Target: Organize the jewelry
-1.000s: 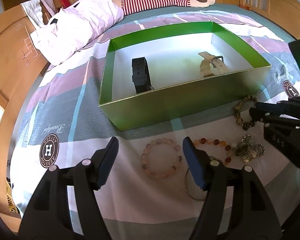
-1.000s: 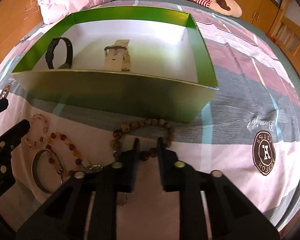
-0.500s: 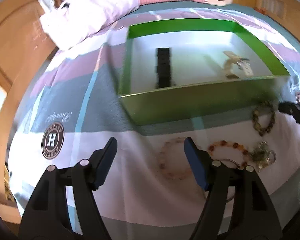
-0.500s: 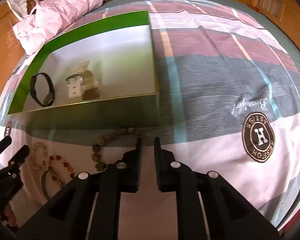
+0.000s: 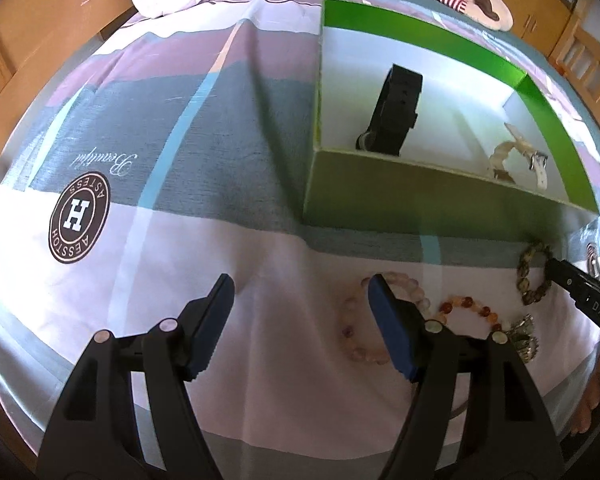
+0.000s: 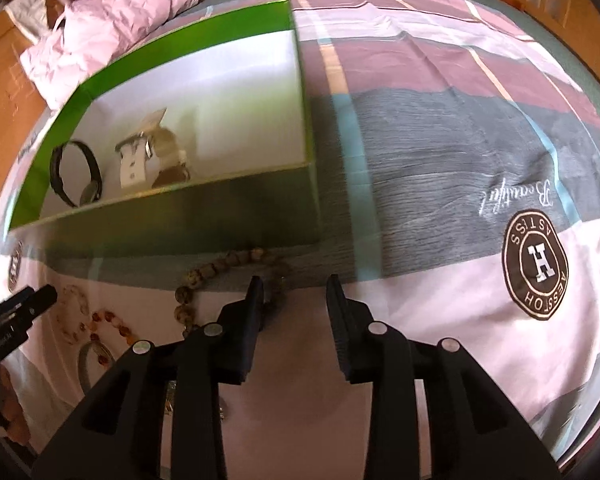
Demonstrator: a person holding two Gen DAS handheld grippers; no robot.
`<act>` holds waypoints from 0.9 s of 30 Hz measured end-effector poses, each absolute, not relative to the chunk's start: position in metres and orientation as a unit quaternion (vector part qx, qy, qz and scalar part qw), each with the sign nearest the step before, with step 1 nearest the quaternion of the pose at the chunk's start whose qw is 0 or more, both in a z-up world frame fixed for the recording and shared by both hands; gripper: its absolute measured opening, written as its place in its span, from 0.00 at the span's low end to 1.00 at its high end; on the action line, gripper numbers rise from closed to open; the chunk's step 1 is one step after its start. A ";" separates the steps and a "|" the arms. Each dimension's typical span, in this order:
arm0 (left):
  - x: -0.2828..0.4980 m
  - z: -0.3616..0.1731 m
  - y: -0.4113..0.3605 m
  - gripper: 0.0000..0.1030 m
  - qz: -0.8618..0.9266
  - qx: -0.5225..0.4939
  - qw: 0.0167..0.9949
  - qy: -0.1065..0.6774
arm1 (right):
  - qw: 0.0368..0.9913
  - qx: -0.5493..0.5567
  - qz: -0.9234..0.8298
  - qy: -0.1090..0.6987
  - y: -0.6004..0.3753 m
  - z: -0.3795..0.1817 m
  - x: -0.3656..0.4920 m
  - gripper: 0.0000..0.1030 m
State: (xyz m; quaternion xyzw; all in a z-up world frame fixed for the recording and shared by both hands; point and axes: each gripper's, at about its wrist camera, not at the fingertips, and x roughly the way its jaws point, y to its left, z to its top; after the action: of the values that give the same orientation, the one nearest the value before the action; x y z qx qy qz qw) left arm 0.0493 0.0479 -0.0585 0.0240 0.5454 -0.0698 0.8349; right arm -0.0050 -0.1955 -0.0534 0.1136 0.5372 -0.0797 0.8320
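My left gripper (image 5: 300,292) hangs open over bare sheet, nothing between its blue pads. Its right finger covers part of a pale pink bead bracelet (image 5: 354,334). Further right lie an orange bead bracelet (image 5: 468,308), a silver charm cluster (image 5: 524,338) and a brown bead bracelet (image 5: 534,276). My right gripper (image 6: 295,292) stands over the near end of the brown bead bracelet (image 6: 216,270); its jaws are opening and the pads press on nothing. The green box (image 5: 420,200) holds a black watch (image 5: 396,108) and a cream watch (image 5: 518,156).
A metal bangle (image 6: 86,360) lies near the orange beads (image 6: 108,320). The bed carries a striped sheet with round logos (image 5: 78,218), a pink quilt (image 6: 112,20) and a striped plush at the far end. Wooden bed boards run along the sides.
The left gripper has shifted left, so box and bracelets now sit right of its jaws. The right gripper's jaws, nearly shut before, have parted, and its view has swung right of the box.
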 end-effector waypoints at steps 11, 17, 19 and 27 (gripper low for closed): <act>0.044 -0.066 0.028 0.69 -0.077 0.084 0.832 0.544 | 0.859 0.093 -0.035 0.503 -0.178 -0.035 -0.010 0.07; 0.038 -0.068 0.016 0.56 -0.087 0.126 0.831 0.534 | 0.849 0.126 -0.057 0.511 -0.195 -0.038 -0.008 0.09; 0.035 -0.067 0.013 0.51 -0.095 0.130 0.831 0.533 | 0.840 0.135 -0.061 0.523 -0.196 -0.044 -0.006 0.21; 0.040 -0.068 0.017 0.62 -0.087 0.123 0.829 0.539 | 0.838 0.104 -0.075 0.531 -0.187 -0.049 -0.003 0.47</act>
State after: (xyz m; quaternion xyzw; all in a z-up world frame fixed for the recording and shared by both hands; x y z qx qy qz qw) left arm 0.0403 0.0170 -0.0681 0.1227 0.5389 -0.0872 0.8288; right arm -0.0034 -0.1868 -0.0492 0.1040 0.5311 -0.0748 0.8376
